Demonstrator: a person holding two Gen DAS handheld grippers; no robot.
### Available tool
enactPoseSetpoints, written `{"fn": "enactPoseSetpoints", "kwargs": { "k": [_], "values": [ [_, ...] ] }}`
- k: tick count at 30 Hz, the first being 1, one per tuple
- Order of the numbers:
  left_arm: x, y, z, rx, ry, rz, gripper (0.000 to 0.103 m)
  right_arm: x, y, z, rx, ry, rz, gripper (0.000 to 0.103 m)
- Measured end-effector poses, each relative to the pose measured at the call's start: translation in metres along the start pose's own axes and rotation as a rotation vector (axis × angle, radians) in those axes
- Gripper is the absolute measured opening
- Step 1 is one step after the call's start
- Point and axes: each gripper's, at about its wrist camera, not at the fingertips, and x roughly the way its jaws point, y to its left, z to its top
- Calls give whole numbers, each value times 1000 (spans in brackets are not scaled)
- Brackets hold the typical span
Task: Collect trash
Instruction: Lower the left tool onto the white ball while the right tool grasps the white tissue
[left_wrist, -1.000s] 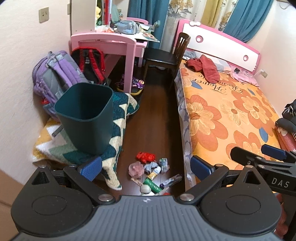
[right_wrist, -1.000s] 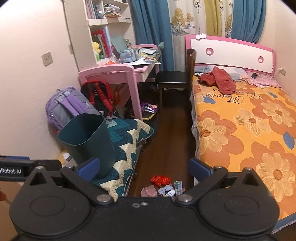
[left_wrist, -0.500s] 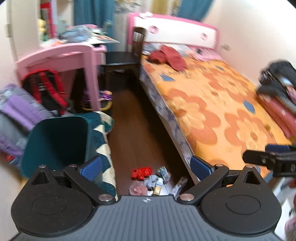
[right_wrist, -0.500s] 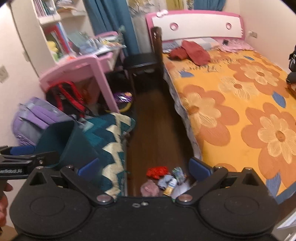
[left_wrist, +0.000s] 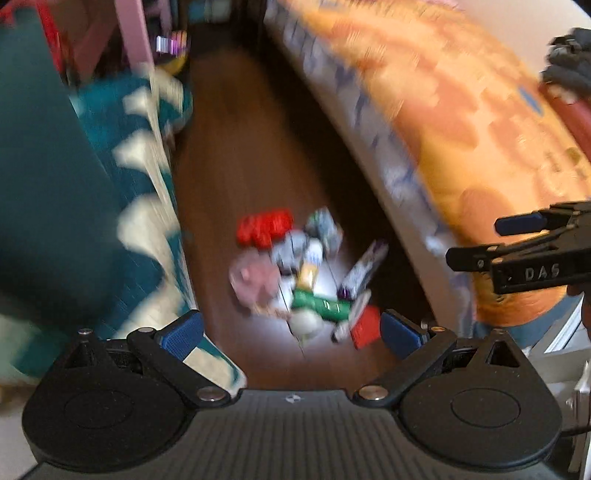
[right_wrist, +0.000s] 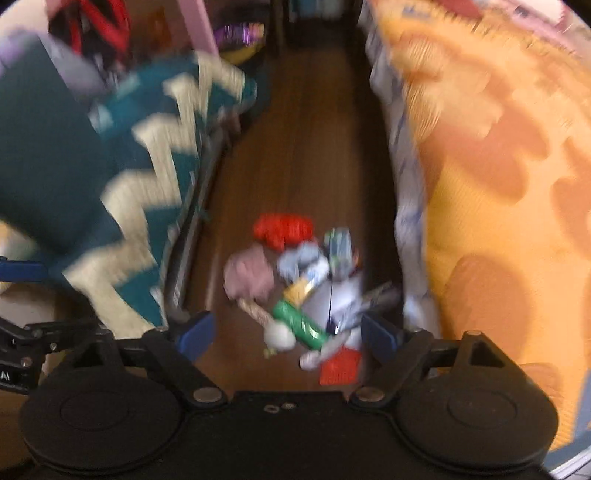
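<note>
Here the trash pile (left_wrist: 303, 273) lies on the bare wooden floor (left_wrist: 236, 155), in the strip between the bed (left_wrist: 461, 122) and the zigzag blanket (left_wrist: 147, 192), and both grippers look steeply down on it. The left gripper (left_wrist: 291, 334) has its blue pads spread wide with nothing between them; the pile sits straight ahead of its opening, the green tube (left_wrist: 321, 304) nearest. The right gripper (right_wrist: 286, 332) has just been closing a little, yet its pads stand apart and clamp nothing; the same tube (right_wrist: 299, 325) lies just beyond them, its long axis slanting from the blanket side toward the bed side. The tube thus runs roughly across either opening rather than along it, so a wrist turn is probably needed before a pinch. Both grippers appear about equally near the pile. The dark green bin (left_wrist: 40, 177) stands on the blanket, away from the bed, so any piece must travel that way.
</note>
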Motion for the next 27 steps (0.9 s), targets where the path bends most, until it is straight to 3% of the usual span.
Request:
{"fn": "enactPoseSetpoints", "kwargs": {
  "k": [5, 13, 22, 27],
  "values": [
    [116, -9, -22, -25, 69, 30, 102, 114, -17, -46, -1, 86, -9, 78],
    [286, -16, -33, -52, 162, 28, 102, 261, -60, -101, 154, 135, -12, 76],
    [420, -7, -41, -152, 239, -47, 102, 360, -65, -128, 171, 170, 52, 68],
    [464, -7, -48, -154, 274, -47, 102, 400, -61, -130, 218, 191, 45, 68]
  ]
}}
